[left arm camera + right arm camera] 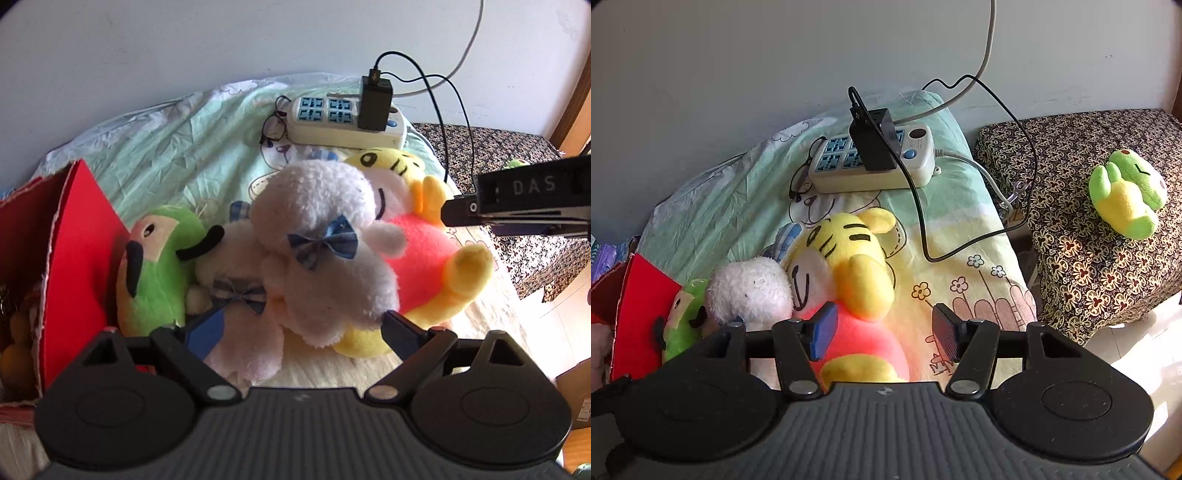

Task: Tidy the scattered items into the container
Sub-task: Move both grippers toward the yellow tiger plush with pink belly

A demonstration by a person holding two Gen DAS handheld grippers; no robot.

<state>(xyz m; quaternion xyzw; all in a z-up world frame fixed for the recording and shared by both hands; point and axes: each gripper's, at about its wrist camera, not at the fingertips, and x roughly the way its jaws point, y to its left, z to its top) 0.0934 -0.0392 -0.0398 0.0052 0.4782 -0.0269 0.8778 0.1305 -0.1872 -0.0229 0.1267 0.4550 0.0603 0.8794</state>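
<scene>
1. Here's the pile: a white plush dog (325,258) lies on top of a yellow tiger plush (424,266), with a green parrot plush (155,273) wedged against the red cardboard box (81,251) at the left edge of the bed (177,147).
2. The left gripper (295,328) has its jaws spread wide, the fingers flanking the dog's lower body; whether the pads touch the fur or merely frame it, I cannot tell. Nothing is clamped.
3. The right gripper (882,332) is wide open too, holding nothing, its blue-padded left finger just beside the tiger's pink belly (864,339).
4. The key relation: the dog sits straight ahead of the left fingers, its long axis running away from that camera toward the power strip (343,118) at the far edge. The left hand is clearly the nearer one for it, and the box is just to its left.
5. My read: closing across the dog's narrow body should work; the soft fur may slip.
6. Off the bed, a small green frog plush (1126,192) lies on the patterned cloth (1071,258), well apart to the right, the right hand's territory.
7. Spectacles (801,177) rest beside the strip.
</scene>
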